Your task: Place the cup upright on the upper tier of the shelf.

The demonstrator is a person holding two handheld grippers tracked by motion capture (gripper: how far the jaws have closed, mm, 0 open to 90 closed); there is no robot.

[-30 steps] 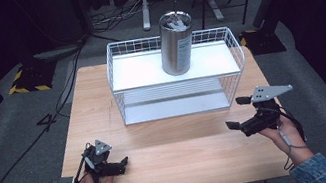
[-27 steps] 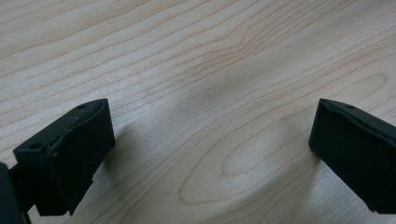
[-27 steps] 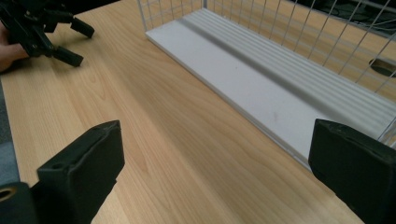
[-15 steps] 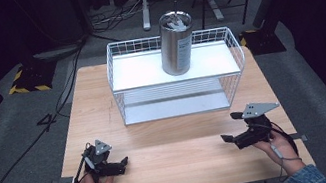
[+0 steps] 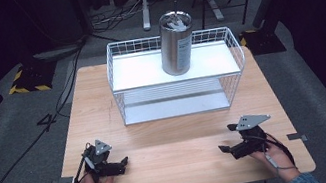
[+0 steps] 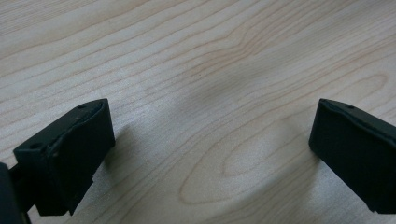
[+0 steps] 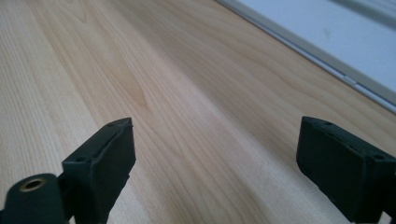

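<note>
My left gripper (image 5: pixel 122 163) lies on the wooden table (image 5: pixel 174 135) near its front left, held by a hand, jaws pointing right. In the left gripper view it (image 6: pixel 210 140) stands open over bare wood. My right gripper (image 5: pixel 224 149) lies low at the front right with its jaws pointing left. In the right gripper view it (image 7: pixel 215 158) is open, its jaws have just been closing, and nothing is between them. A steel canister (image 5: pixel 176 43) stands upright on the top shelf of a white wire rack (image 5: pixel 122 86) at the back of the table.
The rack's lower shelf (image 5: pixel 176 107) is bare, and its white edge (image 7: pixel 327 51) runs across the right gripper view. Black cables (image 5: pixel 16 163) trail over the grey floor at the left. Bare wood lies between the two grippers.
The right hand has sunk to the tabletop and drawn back toward the front edge. The left hand has stayed where it was.
</note>
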